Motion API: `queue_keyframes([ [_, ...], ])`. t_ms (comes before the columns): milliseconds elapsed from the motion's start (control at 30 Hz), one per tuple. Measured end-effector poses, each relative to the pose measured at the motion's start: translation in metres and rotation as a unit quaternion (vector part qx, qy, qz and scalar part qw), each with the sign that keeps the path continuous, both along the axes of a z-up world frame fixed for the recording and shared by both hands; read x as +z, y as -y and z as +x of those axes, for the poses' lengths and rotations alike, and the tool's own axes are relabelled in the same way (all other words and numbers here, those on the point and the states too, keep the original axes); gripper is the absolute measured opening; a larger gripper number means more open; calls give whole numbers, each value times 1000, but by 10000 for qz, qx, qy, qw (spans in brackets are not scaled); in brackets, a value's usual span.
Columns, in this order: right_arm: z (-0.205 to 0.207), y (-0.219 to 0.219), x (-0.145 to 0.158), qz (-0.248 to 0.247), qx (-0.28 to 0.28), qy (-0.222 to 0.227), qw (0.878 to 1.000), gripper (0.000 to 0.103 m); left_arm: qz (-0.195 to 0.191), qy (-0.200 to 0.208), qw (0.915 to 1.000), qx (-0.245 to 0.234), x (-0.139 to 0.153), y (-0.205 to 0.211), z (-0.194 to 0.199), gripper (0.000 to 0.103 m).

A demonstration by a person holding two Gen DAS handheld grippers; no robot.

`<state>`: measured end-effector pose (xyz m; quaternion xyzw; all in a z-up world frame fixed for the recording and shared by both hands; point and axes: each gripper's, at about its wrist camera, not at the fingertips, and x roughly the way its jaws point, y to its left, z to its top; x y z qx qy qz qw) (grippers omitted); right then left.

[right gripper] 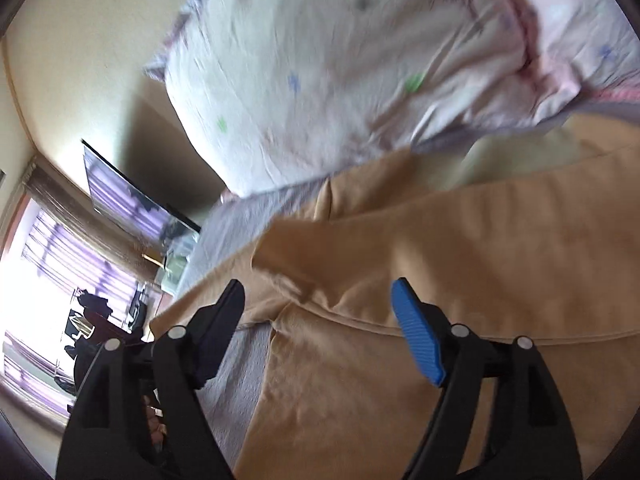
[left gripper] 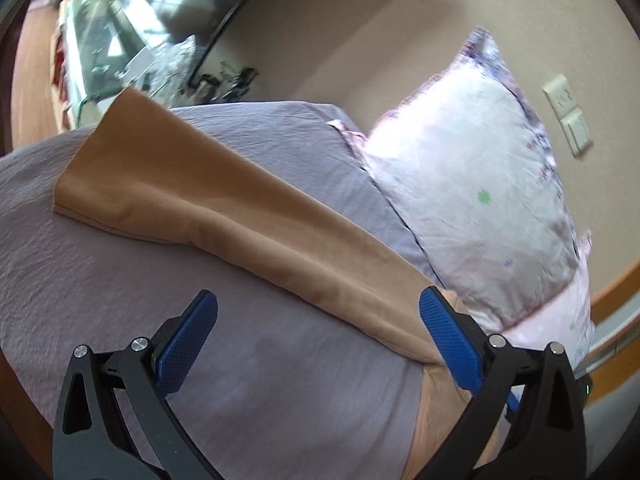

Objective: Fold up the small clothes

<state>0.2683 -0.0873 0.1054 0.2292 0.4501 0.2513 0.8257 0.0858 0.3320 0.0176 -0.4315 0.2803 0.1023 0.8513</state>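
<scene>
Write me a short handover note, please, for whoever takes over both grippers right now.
Left gripper: open, empty, low over the sheet beside the garment.
Right gripper: open, empty, over the garment's creased middle.
The tan garment lies stretched out on the bed beside the pillow.
Done: it is laid out long; how far it is folded I cannot tell.
Left: grip it and finish folding.

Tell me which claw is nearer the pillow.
Hard to call; probably the left. The left claw is open over the tan garment, its right finger beside the pillow. The right claw is open over the garment, the pillow beyond it.
</scene>
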Motion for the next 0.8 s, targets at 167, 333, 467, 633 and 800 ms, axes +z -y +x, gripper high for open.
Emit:
queue_keyframes([
  [167, -12, 31, -6, 182, -118, -108, 9997, 81, -663, -135, 9966, 475, -16, -31, 0, 87],
  [333, -15, 38, -17, 472, -138, -237, 9985, 81, -1081, -119, 9895, 956, -25, -62, -2, 70],
  [467, -26, 38, -15, 546, 40, -244, 9982, 82, -1573, -136, 9785, 1328, -38, -85, -5, 36],
  [633, -38, 43, -2, 517, 170, -36, 9985, 85, -968, -436, 9840, 1429, -24, -90, -2, 9],
  [800, -55, 70, 14, 391, -45, 318, 9987, 85, 541, 13, 9974, 475, 68, -20, 45, 8],
])
